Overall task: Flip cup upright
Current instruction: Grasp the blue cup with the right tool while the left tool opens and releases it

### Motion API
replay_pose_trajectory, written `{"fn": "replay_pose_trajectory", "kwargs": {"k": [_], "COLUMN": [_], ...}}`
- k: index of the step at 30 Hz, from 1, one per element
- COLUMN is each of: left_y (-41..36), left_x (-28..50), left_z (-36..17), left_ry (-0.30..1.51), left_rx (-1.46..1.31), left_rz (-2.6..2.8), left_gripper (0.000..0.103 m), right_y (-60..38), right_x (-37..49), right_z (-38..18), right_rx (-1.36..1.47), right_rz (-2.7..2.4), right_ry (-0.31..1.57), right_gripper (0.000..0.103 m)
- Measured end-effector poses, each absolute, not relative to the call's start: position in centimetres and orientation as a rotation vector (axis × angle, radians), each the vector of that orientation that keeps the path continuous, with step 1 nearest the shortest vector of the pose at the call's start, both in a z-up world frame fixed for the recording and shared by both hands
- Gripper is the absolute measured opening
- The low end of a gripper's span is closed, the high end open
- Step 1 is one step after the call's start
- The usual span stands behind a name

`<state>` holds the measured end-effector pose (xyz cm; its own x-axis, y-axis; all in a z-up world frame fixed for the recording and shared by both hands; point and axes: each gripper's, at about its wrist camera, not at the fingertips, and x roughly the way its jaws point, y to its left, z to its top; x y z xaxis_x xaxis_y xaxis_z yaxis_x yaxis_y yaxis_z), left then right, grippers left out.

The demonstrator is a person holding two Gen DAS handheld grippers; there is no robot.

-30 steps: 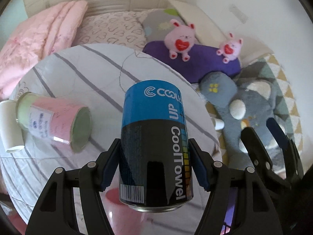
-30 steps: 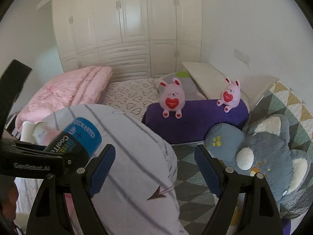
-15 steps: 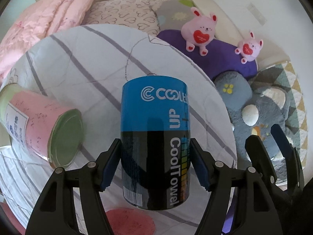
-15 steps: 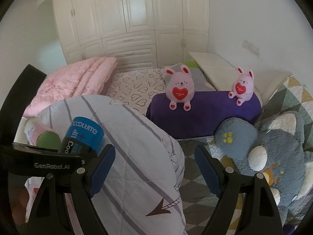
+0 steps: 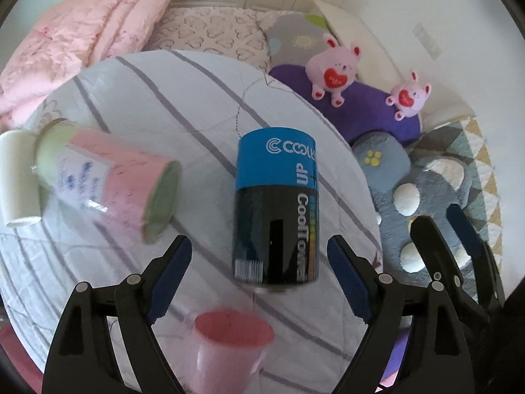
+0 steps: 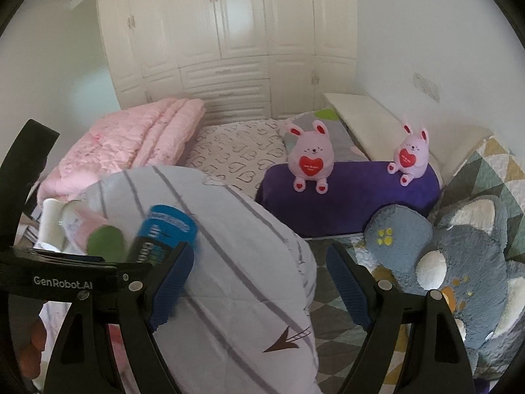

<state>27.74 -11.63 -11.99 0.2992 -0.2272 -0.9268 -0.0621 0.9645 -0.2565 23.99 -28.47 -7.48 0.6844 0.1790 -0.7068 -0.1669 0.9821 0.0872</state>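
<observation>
A blue and black "CoolTowel" can (image 5: 276, 207) stands upright on the round table (image 5: 157, 98) with its striped white cloth. My left gripper (image 5: 259, 269) is open around its lower part, with both blue pads apart from it. The can also shows in the right wrist view (image 6: 162, 236), blurred. A pink cup (image 5: 231, 344) stands just below the left gripper, mouth up. A pink and green canister (image 5: 108, 184) lies on its side at the left. My right gripper (image 6: 259, 279) is open and empty, over the table's right edge.
A white cylinder (image 5: 16, 180) lies against the canister's far end. Beyond the table lie a pink quilt (image 5: 75, 42), a purple cushion (image 5: 364, 105) with two pink plush rabbits (image 5: 331, 75), and grey plush cushions (image 5: 426, 190) on the right. A white wardrobe (image 6: 229, 32) stands behind.
My left gripper has opened and let go of the can, which now stands on the table. The gripper has drawn back, and the pink cup has come into fuller view below.
</observation>
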Motion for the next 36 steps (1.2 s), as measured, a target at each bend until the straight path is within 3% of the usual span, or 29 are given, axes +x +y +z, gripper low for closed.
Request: {"fn": "replay_pose_trajectory", "kwargs": {"k": [3, 7, 13, 23, 36], "left_y": [-10.6, -9.5, -7.8, -8.1, -8.5], "left_x": [26.1, 24.0, 21.3, 22.2, 27.4], "left_z": [-10.5, -8.7, -7.3, -8.3, -12.1], "left_ry": [1.234, 1.168, 1.072, 1.024, 1.088], "left_rx": [-0.275, -0.235, -0.115, 0.022, 0.075], "left_rz": [-0.126, -0.139, -0.113, -0.117, -0.124], "left_gripper": [0.087, 0.095, 0.096, 0.096, 0.096], "right_y": [-28.2, -27.9, -26.4, -23.4, -21.5], "right_x": [23.6, 23.5, 24.7, 30.9, 34.2], "right_z": [-6.8, -6.1, -6.6, -11.5, -14.4], "right_rx": [0.049, 0.096, 0.171, 0.367, 0.338], "right_rz": [0.24, 0.293, 0.354, 0.423, 0.456], "right_ry": [0.804, 0.84, 0.957, 1.294, 1.423], "right_gripper": [0.084, 0.084, 0.084, 0.084, 0.084]}}
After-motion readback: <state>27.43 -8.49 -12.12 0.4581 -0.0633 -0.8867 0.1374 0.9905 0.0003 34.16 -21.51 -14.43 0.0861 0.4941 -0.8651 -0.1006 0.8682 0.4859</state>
